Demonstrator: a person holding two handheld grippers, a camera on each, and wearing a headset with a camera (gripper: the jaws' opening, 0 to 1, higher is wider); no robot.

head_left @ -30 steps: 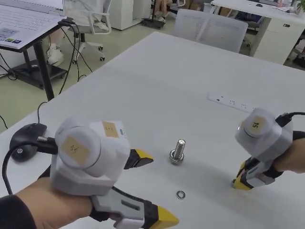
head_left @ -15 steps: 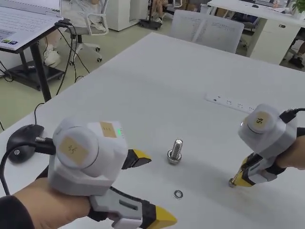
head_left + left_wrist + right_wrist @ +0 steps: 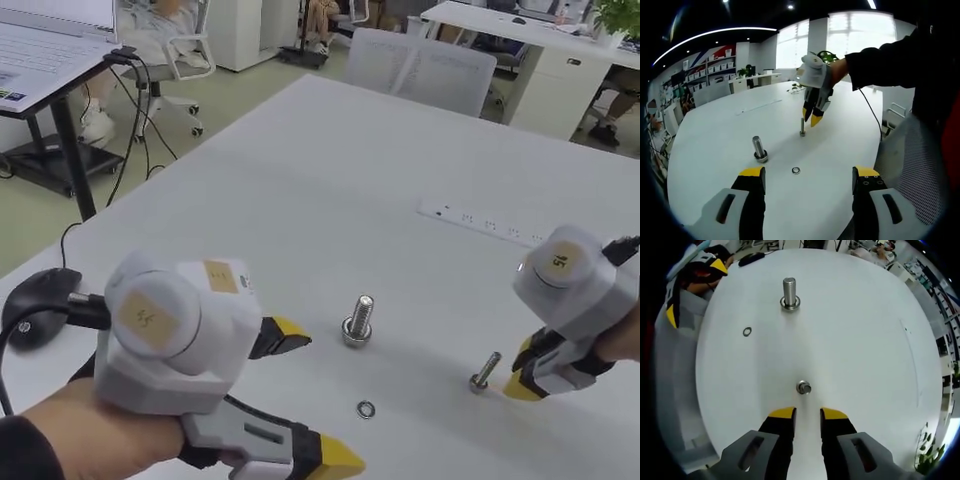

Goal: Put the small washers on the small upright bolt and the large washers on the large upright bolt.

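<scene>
- Table [image 3: 300, 180] bare from the bolts to a power strip [image 3: 480, 222].
- Large bolt [image 3: 357, 320] upright mid-table; small bolt [image 3: 484, 371] upright, well apart.
- Washer [image 3: 366, 409] flat near the large bolt.
- Left gripper [image 3: 322, 398] wide apart, empty, by the near edge.
- Right gripper [image 3: 807, 415] slightly apart, empty, just beside the small bolt.

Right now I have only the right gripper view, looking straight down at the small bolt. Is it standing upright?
Observer: Yes. Side-on in the left gripper view, the small bolt stands upright on the table, head down, with the right gripper just beside its top.
Operator: Is the left gripper carrying a washer?
Observer: No. The left gripper has its jaws wide apart with nothing between them; the loose washer lies on the table ahead.
</scene>
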